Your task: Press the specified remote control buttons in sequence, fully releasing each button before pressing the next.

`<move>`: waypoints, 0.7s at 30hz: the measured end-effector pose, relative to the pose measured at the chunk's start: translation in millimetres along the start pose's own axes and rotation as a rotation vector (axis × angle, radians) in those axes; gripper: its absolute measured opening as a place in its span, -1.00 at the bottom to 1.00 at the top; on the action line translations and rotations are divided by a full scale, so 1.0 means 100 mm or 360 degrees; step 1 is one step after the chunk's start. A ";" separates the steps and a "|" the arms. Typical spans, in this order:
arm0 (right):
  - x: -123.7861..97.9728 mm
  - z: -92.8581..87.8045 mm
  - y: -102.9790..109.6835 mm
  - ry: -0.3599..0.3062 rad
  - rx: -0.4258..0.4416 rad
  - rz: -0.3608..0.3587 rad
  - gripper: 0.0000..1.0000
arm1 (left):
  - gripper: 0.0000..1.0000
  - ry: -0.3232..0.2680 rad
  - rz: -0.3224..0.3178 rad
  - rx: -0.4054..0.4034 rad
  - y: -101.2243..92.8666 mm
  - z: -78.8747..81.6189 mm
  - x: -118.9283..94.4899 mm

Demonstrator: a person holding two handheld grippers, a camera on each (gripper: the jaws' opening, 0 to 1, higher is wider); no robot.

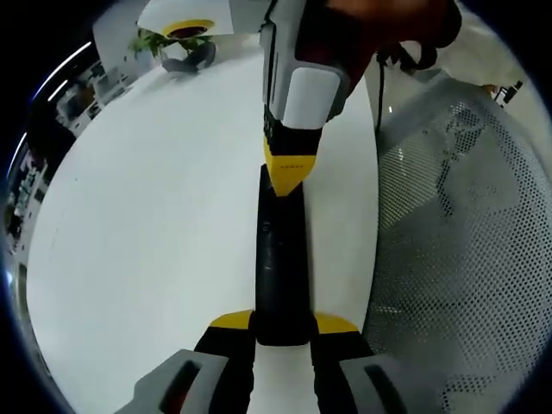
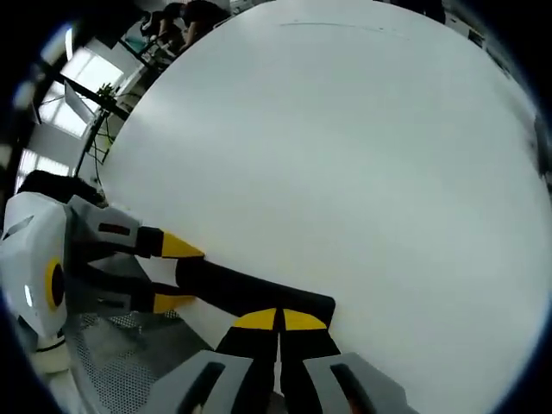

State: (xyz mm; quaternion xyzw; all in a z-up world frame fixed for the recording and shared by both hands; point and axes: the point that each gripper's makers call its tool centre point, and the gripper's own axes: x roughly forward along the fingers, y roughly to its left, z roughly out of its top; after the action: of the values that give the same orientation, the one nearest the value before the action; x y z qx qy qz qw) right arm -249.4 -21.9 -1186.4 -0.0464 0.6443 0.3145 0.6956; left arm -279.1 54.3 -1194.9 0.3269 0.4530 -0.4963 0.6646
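Long, slim, black remote control (image 1: 280, 259) lying flat on the white table (image 1: 155, 216), close to the table's edge; matte dark body, narrow and straight-sided, squared at the near end; a few faint dark buttons down its middle in the left gripper view, too dim to tell apart; no markings readable

In the left gripper view, near end of the remote clamped between the yellow-tipped jaws of the left gripper (image 1: 283, 328) at 6 o'clock, jaws narrow and touching both long sides; remote running from there toward 12 o'clock; right gripper (image 1: 289, 172) coming down from 12 o'clock, jaws closed together, yellow tips meeting the far end of the remote; perforated grey mesh surface (image 1: 466, 241) beside the table from 2 to 5 o'clock; a green plant (image 1: 159, 41) far off at 11 o'clock

In the right gripper view, remote (image 2: 250, 293) lying across from 8 o'clock toward 6 o'clock, a plain black bar seen from the side; right gripper (image 2: 279, 321) at 6 o'clock, yellow tips pressed shut against each other with nothing between, resting on the remote's end; left gripper (image 2: 177, 274) at 8 o'clock, its two yellow tips either side of the other end; white table (image 2: 345, 155) spreading toward 12 and 3 o'clock
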 end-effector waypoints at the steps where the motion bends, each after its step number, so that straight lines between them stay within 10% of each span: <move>1: 0.00 0.00 0.00 -0.0004 0.0004 0.0004 -1.00 | -0.52 0.0002 0.0000 0.0003 0.00 0.00 0.00; 21: -0.05 0.10 0.04 -0.0039 0.0002 0.0064 -1.00 | -0.52 0.0055 0.0000 -0.0007 0.00 0.00 0.00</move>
State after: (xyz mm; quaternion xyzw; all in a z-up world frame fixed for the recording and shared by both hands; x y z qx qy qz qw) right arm -242.7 -16.0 -1178.4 -0.0293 0.6366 0.3286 0.6971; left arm -279.3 54.5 -1195.3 0.3340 0.4655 -0.4897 0.6573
